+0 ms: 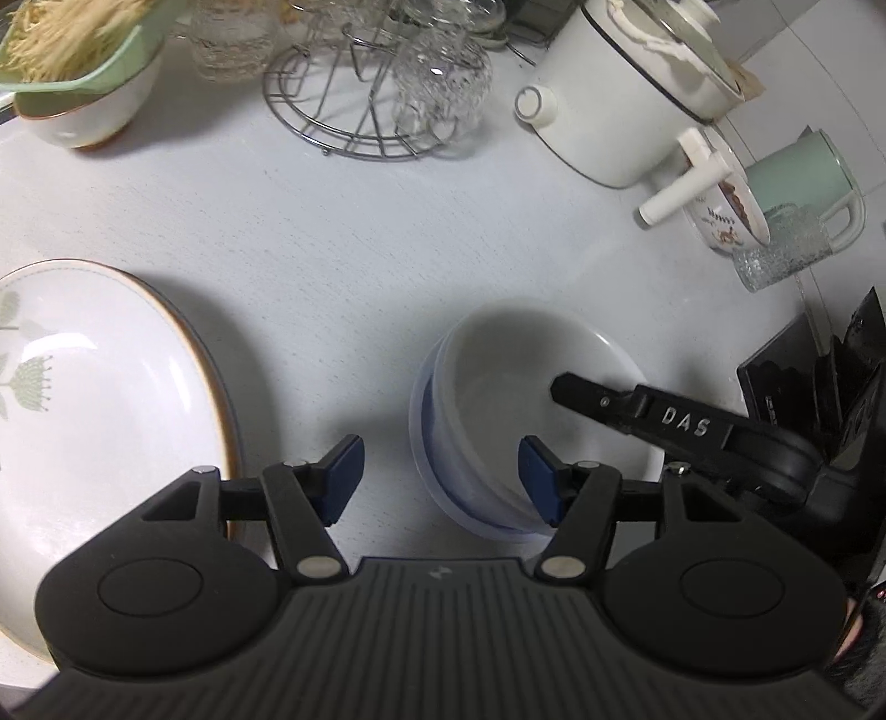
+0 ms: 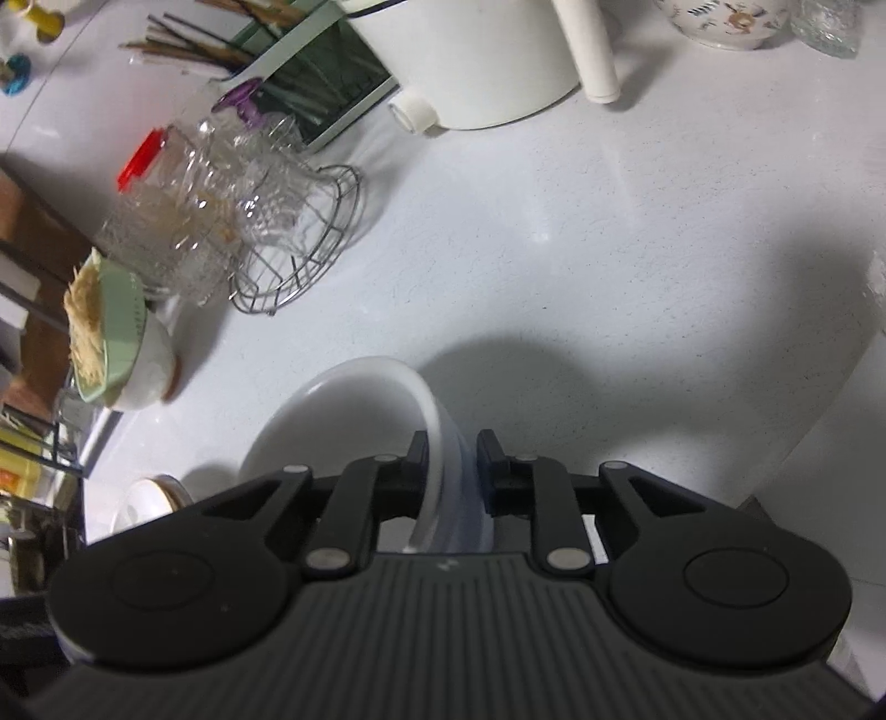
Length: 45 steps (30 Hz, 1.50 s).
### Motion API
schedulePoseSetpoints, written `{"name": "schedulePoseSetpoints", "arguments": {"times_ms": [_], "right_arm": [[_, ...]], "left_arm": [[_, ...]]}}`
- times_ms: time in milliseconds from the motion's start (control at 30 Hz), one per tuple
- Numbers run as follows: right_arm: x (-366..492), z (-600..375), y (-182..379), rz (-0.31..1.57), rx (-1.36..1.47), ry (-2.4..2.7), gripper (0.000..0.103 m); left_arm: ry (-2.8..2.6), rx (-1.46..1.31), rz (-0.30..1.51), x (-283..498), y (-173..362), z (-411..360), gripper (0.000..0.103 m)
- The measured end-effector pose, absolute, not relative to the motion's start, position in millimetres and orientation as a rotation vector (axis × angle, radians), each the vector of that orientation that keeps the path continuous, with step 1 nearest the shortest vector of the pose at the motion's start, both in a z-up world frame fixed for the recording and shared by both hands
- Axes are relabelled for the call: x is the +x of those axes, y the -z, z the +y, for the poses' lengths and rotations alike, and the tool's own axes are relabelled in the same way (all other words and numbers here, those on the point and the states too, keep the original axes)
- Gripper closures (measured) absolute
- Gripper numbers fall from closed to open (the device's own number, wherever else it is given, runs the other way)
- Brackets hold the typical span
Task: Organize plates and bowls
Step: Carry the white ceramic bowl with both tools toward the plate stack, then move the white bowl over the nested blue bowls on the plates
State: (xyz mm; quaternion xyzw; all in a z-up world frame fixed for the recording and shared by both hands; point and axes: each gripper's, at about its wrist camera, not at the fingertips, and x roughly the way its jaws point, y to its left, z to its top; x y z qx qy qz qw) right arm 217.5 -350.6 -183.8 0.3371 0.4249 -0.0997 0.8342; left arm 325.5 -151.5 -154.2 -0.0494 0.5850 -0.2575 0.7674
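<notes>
Black ribbed housing filled the bottom of both wrist views, and just past it the left tongs [image 1: 440, 482] stood apart, blue pads empty, one pad at the near rim of the white bowl [image 1: 498, 354] but not pressing on it. That bowl sat at the lower middle of the left view, seemingly nested in a second, bluish translucent one, on the pale counter [image 1: 332, 232]. From the right edge of that frame the right tongs [image 2: 451, 459] reached in, and their own view showed them clamped on the bowl's wall, one finger inside and one outside, which looked like a grip meant to lift or steady it while the other hand came in to help. At the left edge lay a large flowered plate [image 1: 83, 387] with a brown rim, flat and near the bowl but not touching it; I judged it a likely partner for the stacking. Clutter crowded the top of the frames: a wire rack [image 1: 354, 105] with cut-glass cups, a green colander of pale shreds [image 1: 72, 44] on a white bowl at upper left, a white electric pot [image 1: 620, 105] at upper right, and beside it a painted bowl and a mint mug [image 1: 803, 171]. Hard shadows fell across the counter in the right view.
</notes>
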Motion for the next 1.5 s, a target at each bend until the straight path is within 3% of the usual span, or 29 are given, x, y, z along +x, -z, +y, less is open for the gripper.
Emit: {"name": "schedulePoseSetpoints", "arguments": {"times_ms": [133, 767, 833, 1000, 1500], "right_arm": [[215, -355, 183, 0.906, 0.739, 0.199, 0.077], [206, -354, 192, 0.926, 0.726, 0.176, 0.077], [205, -353, 193, 0.92, 0.724, 0.176, 0.078], [203, -352, 193, 0.906, 0.705, 0.18, 0.083], [177, -340, 169, 0.88, 0.743, 0.213, 0.082]], "left_arm": [[0.569, -0.08, 1.279, 324, 158, -159, 0.057], [0.576, -0.091, 1.338, 337, 193, -173, 0.057], [0.57, -0.073, 1.33, 337, 195, -175, 0.067], [0.566, -0.064, 1.34, 336, 198, -174, 0.075], [0.6, -0.049, 1.345, 319, 173, -157, 0.075]]}}
